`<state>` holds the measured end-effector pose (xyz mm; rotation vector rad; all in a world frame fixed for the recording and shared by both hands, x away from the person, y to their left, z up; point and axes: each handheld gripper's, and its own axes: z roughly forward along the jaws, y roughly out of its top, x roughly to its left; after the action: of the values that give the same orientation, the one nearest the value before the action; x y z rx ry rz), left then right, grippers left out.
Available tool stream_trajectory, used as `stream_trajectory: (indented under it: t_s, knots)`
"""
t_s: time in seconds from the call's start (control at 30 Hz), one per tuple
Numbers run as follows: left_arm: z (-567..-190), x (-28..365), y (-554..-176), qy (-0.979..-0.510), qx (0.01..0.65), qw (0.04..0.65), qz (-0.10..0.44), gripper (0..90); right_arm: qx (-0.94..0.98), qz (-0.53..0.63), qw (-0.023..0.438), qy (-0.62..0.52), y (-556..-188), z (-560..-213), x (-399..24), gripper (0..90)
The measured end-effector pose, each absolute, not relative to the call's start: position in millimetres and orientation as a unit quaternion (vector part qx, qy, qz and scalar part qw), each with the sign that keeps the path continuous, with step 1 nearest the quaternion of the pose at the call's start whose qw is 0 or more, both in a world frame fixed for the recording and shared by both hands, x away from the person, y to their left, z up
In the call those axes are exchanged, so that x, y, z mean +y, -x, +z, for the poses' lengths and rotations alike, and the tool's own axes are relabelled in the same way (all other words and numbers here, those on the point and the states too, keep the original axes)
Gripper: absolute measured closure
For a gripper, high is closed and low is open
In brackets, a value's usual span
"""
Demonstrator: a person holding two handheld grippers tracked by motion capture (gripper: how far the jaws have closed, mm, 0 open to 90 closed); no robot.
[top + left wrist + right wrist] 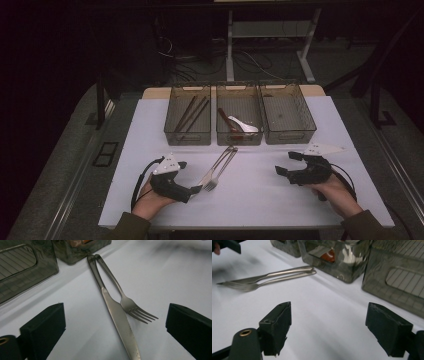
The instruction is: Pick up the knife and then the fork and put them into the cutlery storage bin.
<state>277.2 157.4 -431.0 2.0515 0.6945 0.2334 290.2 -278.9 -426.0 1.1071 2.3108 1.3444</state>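
A steel knife point(214, 167) and a steel fork point(221, 170) lie side by side on the white table top point(260, 195), handles toward the bins, with the blade tip and tines toward me. My left gripper point(189, 176) rests low at the near end of the pair. Its jaws stand wide open on either side of the knife point(117, 315) and fork point(130, 305) without touching them. My right gripper point(286, 163) sits to the right, open, with bare table between its jaws point(328, 312). From there the fork point(249, 286) and knife point(274, 273) lie off to the left.
Three smoky clear bins stand in a row behind the cutlery. The left bin point(187, 134) holds brown chopsticks point(192, 112). The middle bin point(239, 138) holds a white spoon point(243, 125) and a red-brown one point(224, 118). The right bin point(290, 135) has nothing in it.
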Motion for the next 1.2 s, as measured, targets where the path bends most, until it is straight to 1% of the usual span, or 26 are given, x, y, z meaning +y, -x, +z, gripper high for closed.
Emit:
stream_trajectory:
  t_s: [0.03,0.1,0.17,0.27,0.37,0.5,0.6,0.63,0.77,1.0,1.2]
  knots:
    - [-430.4,156.9,-277.6,-0.835,0.283,0.463,0.092,4.3,0.793,0.463,0.124,-0.377,-287.5,-427.5,-280.2,20.3]
    - [-428.9,155.7,-278.9,-0.835,0.284,0.462,0.093,11.6,0.793,0.462,0.122,-0.378,-282.4,-430.5,-283.0,20.2]
    - [-427.1,154.3,-281.3,-0.836,0.289,0.458,0.09,15.0,0.796,0.459,0.121,-0.376,-278.0,-433.7,-285.3,20.0]
    - [-424.2,152.9,-285.8,-0.834,0.291,0.461,0.091,22.6,0.799,0.456,0.124,-0.371,-272.7,-437.7,-288.8,19.9]
    - [-421.6,150.6,-291.4,-0.832,0.299,0.458,0.09,33.1,0.797,0.457,0.122,-0.375,-267.8,-439.7,-292.8,19.9]
    - [-419.6,143.5,-302.6,-0.831,0.31,0.453,0.084,49.5,0.794,0.46,0.122,-0.379,-263.1,-441.9,-297.5,19.9]
    - [-420.1,134.3,-310.7,-0.833,0.317,0.447,0.079,59.0,0.794,0.46,0.123,-0.379,-263.2,-442.4,-297.6,19.9]
    - [-420.8,130.9,-313.4,-0.834,0.318,0.444,0.075,60.7,0.795,0.459,0.122,-0.378,-263.2,-442.6,-297.1,19.9]
    - [-423.0,114.3,-319.3,-0.844,0.31,0.433,0.061,61.8,0.797,0.457,0.123,-0.376,-263.3,-443.2,-296.4,20.0]
    - [-428.3,90.0,-326.7,-0.857,0.311,0.41,0.033,67.5,0.799,0.454,0.124,-0.375,-263.3,-443.8,-296.7,20.0]
    - [-437.4,73.9,-329.8,-0.87,0.309,0.383,0.027,70.2,0.798,0.455,0.125,-0.375,-263.3,-443.0,-297.3,20.0]
